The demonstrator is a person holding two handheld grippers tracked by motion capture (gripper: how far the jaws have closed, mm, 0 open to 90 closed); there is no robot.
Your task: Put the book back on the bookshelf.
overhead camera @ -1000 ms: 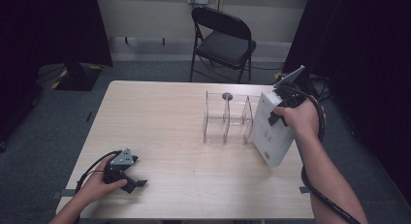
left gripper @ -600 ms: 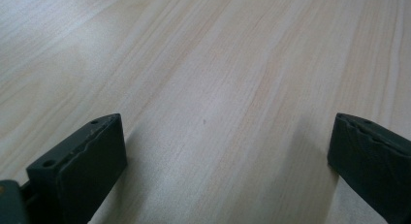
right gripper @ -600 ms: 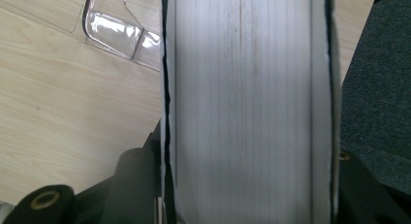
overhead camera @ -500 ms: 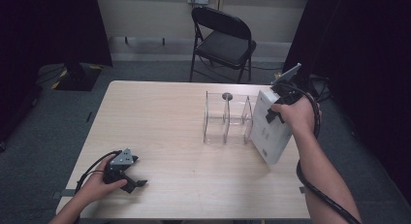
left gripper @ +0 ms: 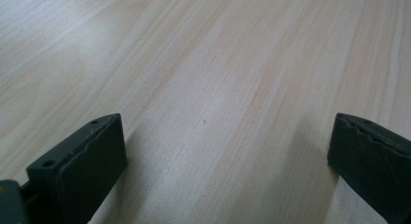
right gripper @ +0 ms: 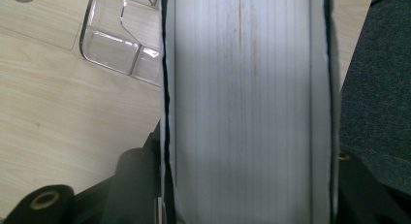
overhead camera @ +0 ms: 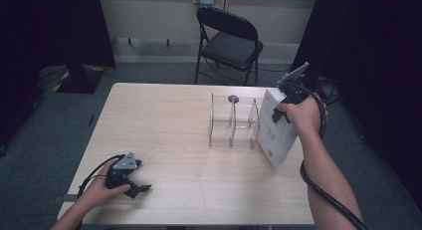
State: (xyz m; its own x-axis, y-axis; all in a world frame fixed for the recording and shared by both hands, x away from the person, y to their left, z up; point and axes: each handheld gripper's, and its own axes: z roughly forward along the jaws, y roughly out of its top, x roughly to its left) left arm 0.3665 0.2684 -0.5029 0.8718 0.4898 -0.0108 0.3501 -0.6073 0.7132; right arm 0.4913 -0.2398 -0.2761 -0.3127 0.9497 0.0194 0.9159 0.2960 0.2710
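Book (overhead camera: 275, 133) is hanging tilted beside the clear rack (overhead camera: 234, 121), clamped in the right tool (overhead camera: 283, 110); left tool (overhead camera: 133, 184) is resting apart on the bench (overhead camera: 169, 120).

My tongs are black, the left gripper (overhead camera: 130, 179) topped with a grey plate. The book (overhead camera: 276, 126) in my right gripper (overhead camera: 288, 101) is white, its page edges (right gripper: 242, 103) streaked brown. The table (overhead camera: 169, 130) is pale wood-grain; the rack (overhead camera: 234, 121) is clear.
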